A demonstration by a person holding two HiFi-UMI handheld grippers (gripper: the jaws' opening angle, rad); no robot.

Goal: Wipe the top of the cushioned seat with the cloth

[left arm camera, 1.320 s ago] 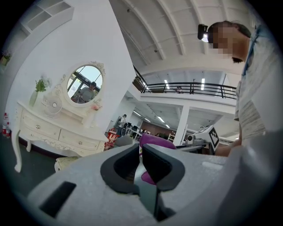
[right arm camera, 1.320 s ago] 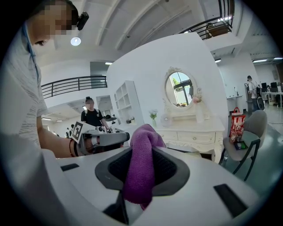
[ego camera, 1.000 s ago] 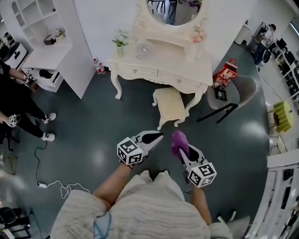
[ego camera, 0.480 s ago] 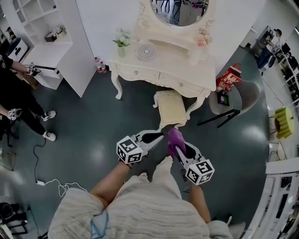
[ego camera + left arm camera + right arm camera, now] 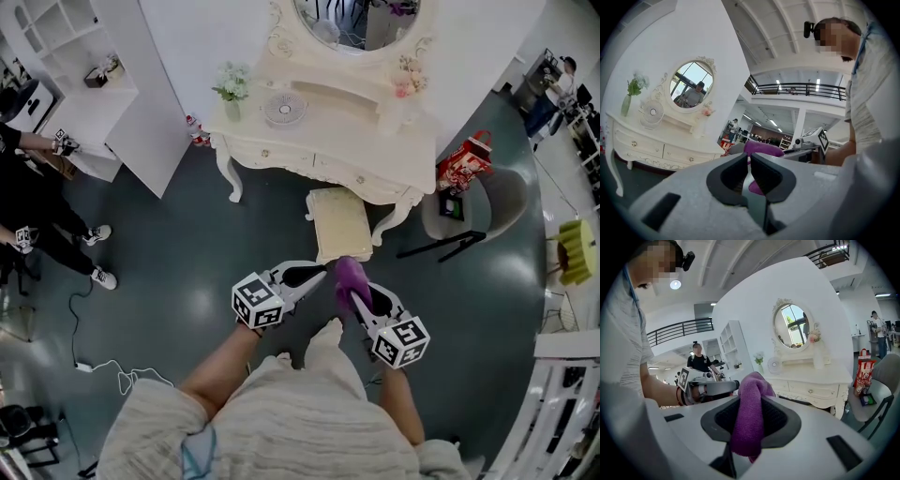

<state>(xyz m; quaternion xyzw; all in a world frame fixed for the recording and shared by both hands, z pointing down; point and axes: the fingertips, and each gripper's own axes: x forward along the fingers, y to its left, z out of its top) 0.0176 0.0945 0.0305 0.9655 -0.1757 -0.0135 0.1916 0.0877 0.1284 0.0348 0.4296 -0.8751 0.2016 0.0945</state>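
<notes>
The cushioned seat [image 5: 340, 220] is a cream stool standing half under the white dressing table [image 5: 323, 127], just ahead of me. My right gripper [image 5: 349, 278] is shut on a purple cloth [image 5: 350, 281], which bulges out between its jaws [image 5: 749, 420]. The cloth hangs in the air near the stool's front edge. My left gripper [image 5: 319, 273] is shut with nothing between its jaws, close beside the right one. In the left gripper view [image 5: 749, 161] the cloth [image 5: 761, 149] shows behind its jaws.
An oval mirror [image 5: 356, 21], a small fan [image 5: 284, 108] and a vase of flowers [image 5: 231, 89] are on the dressing table. A grey chair [image 5: 473, 211] with a red bag [image 5: 464, 161] stands to the right. White shelves [image 5: 84, 75] and a person [image 5: 33, 202] are at the left. A cable [image 5: 112, 370] lies on the floor.
Both grippers and I have moved closer to the dressing table and stool. The cloth now sits near the stool's front edge in the head view. Jaws unchanged.
</notes>
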